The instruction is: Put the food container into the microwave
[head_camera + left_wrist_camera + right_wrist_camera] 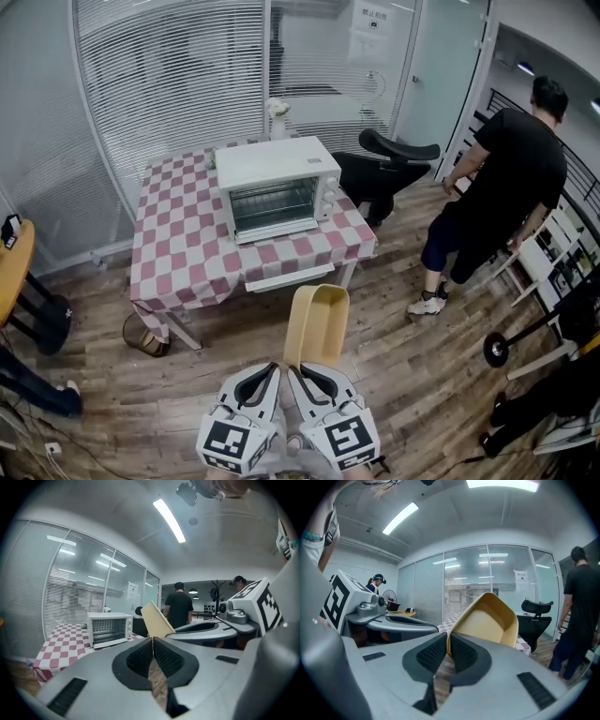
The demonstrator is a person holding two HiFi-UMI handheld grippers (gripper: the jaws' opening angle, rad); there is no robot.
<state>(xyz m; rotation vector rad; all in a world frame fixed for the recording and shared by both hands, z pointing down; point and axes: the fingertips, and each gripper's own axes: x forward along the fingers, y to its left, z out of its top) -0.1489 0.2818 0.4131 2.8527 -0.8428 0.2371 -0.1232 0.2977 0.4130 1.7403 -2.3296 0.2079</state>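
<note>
Clamping one thin wall of the yellow food container (317, 323) between its jaws, the right gripper (448, 644) held it in the air over the wooden floor (422, 375). The container stood tilted on edge, its open side turned to the right in the head view. Just beside it on the left, the left gripper (153, 641) had its jaws pressed together with nothing between them, apart from the container. Well ahead of both grippers, the white microwave (277, 187) sat on a table (187, 253) under a red-and-white checked cloth, its glass front facing them. A black office chair (389, 164) stood behind the table, and a person (511, 178) in black stood to the right
</note>
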